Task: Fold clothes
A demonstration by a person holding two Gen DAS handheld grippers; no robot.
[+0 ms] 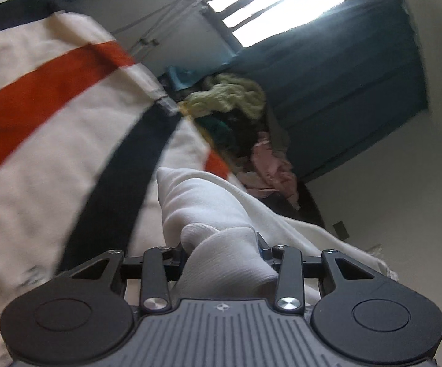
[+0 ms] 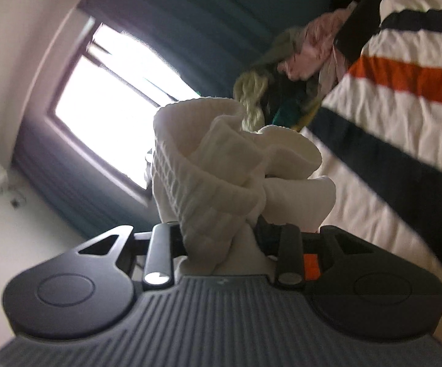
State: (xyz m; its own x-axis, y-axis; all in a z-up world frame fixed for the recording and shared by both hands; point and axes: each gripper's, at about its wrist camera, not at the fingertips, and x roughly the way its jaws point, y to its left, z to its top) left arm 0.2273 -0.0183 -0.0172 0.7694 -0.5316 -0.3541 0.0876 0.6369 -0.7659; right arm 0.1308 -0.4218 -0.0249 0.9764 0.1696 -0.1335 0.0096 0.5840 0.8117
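My left gripper (image 1: 222, 253) is shut on a white garment (image 1: 202, 208); the cloth bunches between the jaws and hides the fingertips. My right gripper (image 2: 221, 238) is shut on the white ribbed garment (image 2: 208, 165), likely the same one, whose rolled cuff stands above the jaws. Both views are tilted steeply. A pile of mixed clothes (image 1: 245, 122) lies beyond on the bed, with yellow-green, teal and pink pieces; it also shows in the right wrist view (image 2: 294, 70).
A striped bedspread (image 1: 52, 140), white with orange and dark blue bands, fills the left of the left wrist view and shows in the right wrist view (image 2: 404, 98). A bright window (image 2: 104, 98) with blue curtains (image 1: 349, 101) and pale walls lie behind.
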